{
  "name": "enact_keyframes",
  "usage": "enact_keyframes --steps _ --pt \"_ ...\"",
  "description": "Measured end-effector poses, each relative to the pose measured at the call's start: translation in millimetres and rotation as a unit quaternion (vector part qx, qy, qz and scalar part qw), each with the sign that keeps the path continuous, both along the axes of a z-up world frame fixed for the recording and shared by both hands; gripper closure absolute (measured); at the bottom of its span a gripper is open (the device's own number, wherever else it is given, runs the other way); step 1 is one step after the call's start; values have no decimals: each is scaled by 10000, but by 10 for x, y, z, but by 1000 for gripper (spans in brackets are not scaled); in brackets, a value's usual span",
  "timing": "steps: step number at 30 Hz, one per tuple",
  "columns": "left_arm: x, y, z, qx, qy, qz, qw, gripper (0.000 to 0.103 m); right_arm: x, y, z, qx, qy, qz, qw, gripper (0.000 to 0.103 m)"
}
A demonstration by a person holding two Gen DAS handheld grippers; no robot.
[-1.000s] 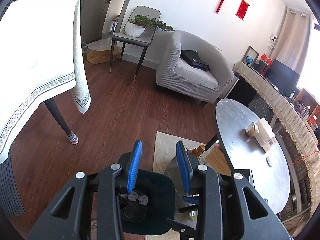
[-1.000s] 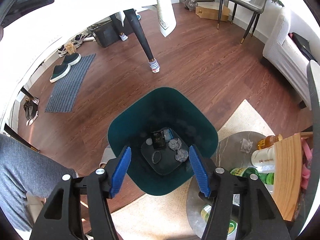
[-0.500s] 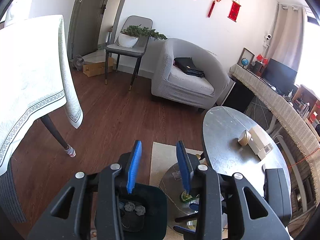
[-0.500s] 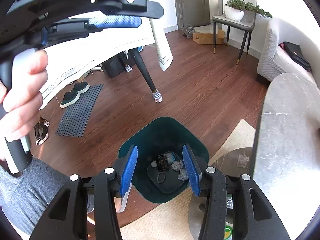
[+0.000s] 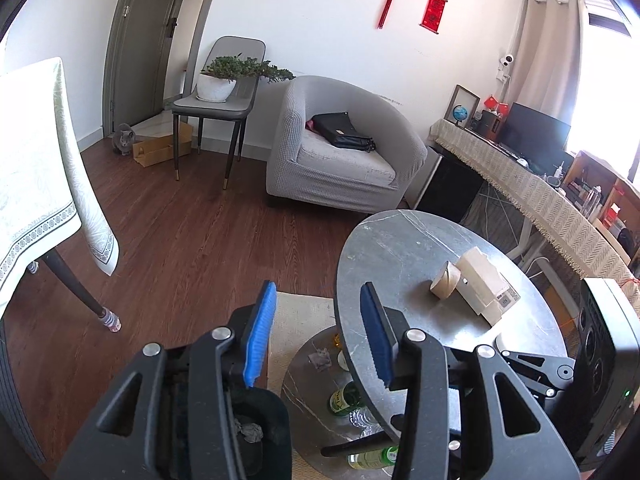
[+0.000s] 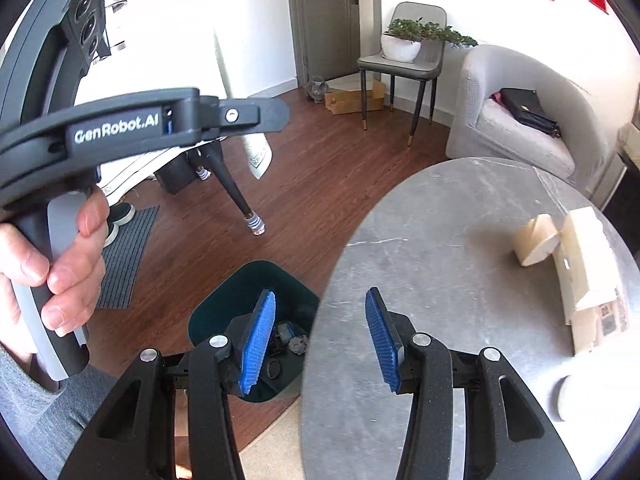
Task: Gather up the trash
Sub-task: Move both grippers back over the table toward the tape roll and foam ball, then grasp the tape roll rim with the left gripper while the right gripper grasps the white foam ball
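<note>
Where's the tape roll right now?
The tape roll stands on edge on the grey round table, touching the left side of the cardboard box, ahead-right of both grippers.

Left gripper [image 5: 318, 330]: blue-padded jaws apart, empty
Round grey marble table [image 5: 404, 256]: right, carrying cardboard tape roll [image 5: 444, 283] touching pale cardboard box [image 5: 486, 286]
Dark green bin [image 5: 272, 420]: near, crumpled grey paper [image 5: 251, 432] inside
</note>
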State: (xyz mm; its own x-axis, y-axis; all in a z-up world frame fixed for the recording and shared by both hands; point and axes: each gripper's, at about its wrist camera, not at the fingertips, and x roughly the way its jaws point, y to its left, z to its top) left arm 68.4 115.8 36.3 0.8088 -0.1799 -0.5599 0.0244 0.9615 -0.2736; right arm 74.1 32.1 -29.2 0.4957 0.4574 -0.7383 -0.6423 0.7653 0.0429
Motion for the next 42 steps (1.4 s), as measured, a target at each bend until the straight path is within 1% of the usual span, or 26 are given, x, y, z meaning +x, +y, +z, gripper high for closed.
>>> enact_keyframes --steps 2,5,7,9,11,12,16,18,20,22,23,26,29,32,35,37,40,42 --pt "42 -100 -8 67 -34 -35 10000 56 92 -148 92 150 -53 -182 9997 56" --pt "124 -227 -45 -41 20 -109 9999 55 209 -379 195 293 -151 -432 9985 56" --pt "160 -321 -66 26 37 -150 9999 54 262 -559 223 348 -192 -555 9977 56" --pt "186 -417 -88 89 51 -218 9997 50 302 -791 243 479 -226 -732 9959 56" --pt "225 -523 -116 153 85 -310 9994 49 341 -949 224 548 -183 -854 9947 55" --pt "245 -583 -130 200 93 -362 9991 46 350 -1012 210 546 -177 -892 9944 55" --pt "313 -821 -178 338 127 -533 9979 45 352 -1274 125 640 -160 -1127 9914 55" --pt "336 -935 -200 340 130 -633 9973 41 322 -1426 47 745 -81 -1177 9902 55" --pt "398 -1052 -229 405 164 -753 9962 39 293 -1528 -24 661 -37 -1245 9900 55" --pt "461 -1184 -253 685 157 -818 9942 39 259 -1635 -23 723 -48 -1323 9886 52" --pt "500 -1237 -270 744 172 -885 9931 39 253 -1684 -17 753 -52 -1339 9881 50" --pt "636 -1351 -346 810 315 -1042 9908 39 222 -1787 -14 631 -141 -1347 9888 42" --pt "788 -1445 -408 1024 414 -1127 9875 39 224 -1927 -32 769 -67 -1417 9869 42" --pt "896 -1505 -427 1110 478 -1235 9850 39 226 -2044 -67 836 34 -1456 9858 42" --pt "997 -1607 -453 1261 581 -1413 9802 40 222 -2130 -100 870 120 -1499 9848 42" --pt "1051 -1655 -467 1295 642 -1505 9780 42 235 -2172 -112 889 153 -1511 9844 42" --pt "1134 -1703 -480 1257 702 -1577 9769 46 245 -2191 -138 890 221 -1528 9840 42" --pt "1180 -1740 -500 1289 760 -1626 9753 54 248 -2205 -165 873 280 -1556 9836 42"
